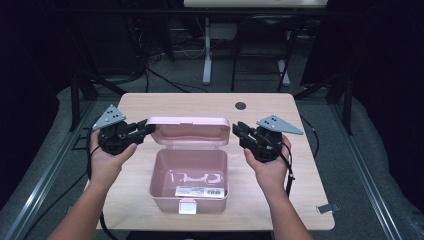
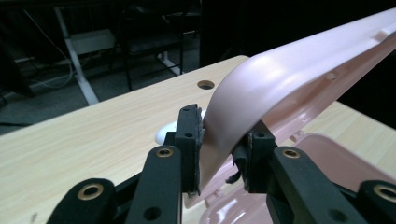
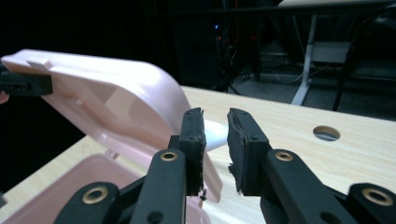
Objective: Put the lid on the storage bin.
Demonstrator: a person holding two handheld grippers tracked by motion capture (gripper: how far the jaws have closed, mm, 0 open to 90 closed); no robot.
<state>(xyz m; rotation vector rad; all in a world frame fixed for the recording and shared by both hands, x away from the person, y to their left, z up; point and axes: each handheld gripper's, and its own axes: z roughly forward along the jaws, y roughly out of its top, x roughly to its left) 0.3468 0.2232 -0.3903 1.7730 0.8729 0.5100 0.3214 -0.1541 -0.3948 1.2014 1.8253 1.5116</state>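
A pink plastic box (image 1: 156, 175) stands open in the middle of the table, its hinged lid (image 1: 187, 131) raised at the back. A barcode label (image 1: 199, 191) lies inside. My left gripper (image 1: 150, 129) is at the lid's left end. In the left gripper view the lid's corner (image 2: 299, 70) sits between the jaws of my left gripper (image 2: 224, 123), against the left pad with a thin gap at the right one. My right gripper (image 1: 237, 129) is at the lid's right end. Its jaws (image 3: 215, 116) stand slightly apart, nothing between them, the lid (image 3: 116, 93) just left of them.
The light wood table (image 1: 280, 200) has a cable hole (image 1: 240, 106) at the back and a metal clip (image 1: 327, 207) on its right front edge. The box has a white latch (image 1: 187, 206) at its front. Desk legs and cables stand beyond the table.
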